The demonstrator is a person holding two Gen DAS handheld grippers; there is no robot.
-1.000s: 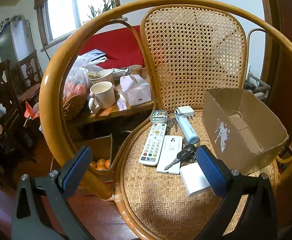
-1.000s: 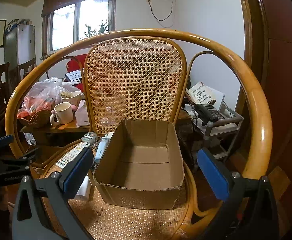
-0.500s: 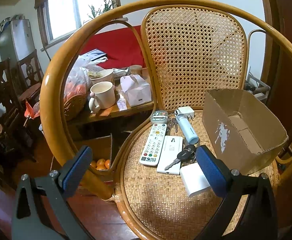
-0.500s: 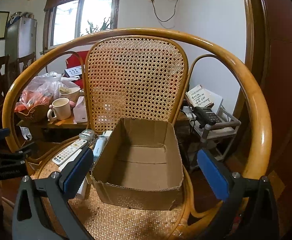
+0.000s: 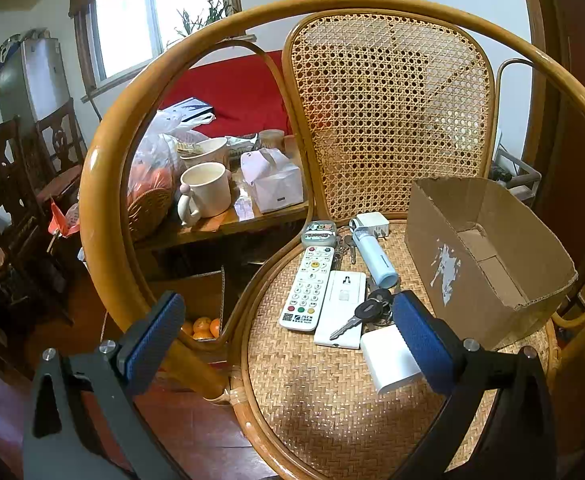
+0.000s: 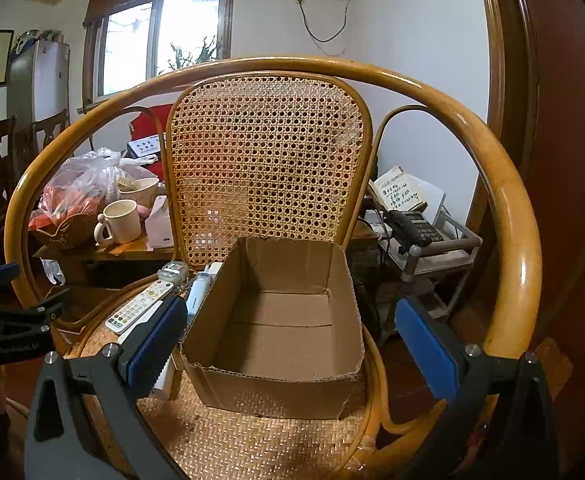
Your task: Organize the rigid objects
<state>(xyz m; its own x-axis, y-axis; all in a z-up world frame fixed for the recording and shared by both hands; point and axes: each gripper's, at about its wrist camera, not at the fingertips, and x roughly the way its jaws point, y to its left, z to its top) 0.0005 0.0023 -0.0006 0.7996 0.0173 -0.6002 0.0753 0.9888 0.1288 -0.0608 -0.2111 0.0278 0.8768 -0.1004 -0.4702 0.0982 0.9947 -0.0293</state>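
On the rattan chair seat (image 5: 324,400) lie a white remote (image 5: 307,288), a flat white device (image 5: 342,307) with a black-headed key (image 5: 362,314) on it, a white block (image 5: 388,358), a pale blue cylinder (image 5: 374,256), a white charger (image 5: 371,222) and a small grey case (image 5: 319,232). An empty cardboard box (image 6: 280,320) stands on the seat's right side; it also shows in the left wrist view (image 5: 480,256). My left gripper (image 5: 288,344) is open and empty, hovering in front of the items. My right gripper (image 6: 288,340) is open and empty in front of the box.
The chair's curved armrest hoop (image 5: 104,216) rings the seat. A side table on the left holds a mug (image 5: 206,190), a tissue box (image 5: 272,180) and a fruit basket (image 5: 148,200). A telephone stand (image 6: 416,232) is to the right. Oranges (image 5: 202,326) sit in a box below.
The right wrist view has risen and drawn slightly back from the box. The left gripper has barely moved. Nothing was picked up.
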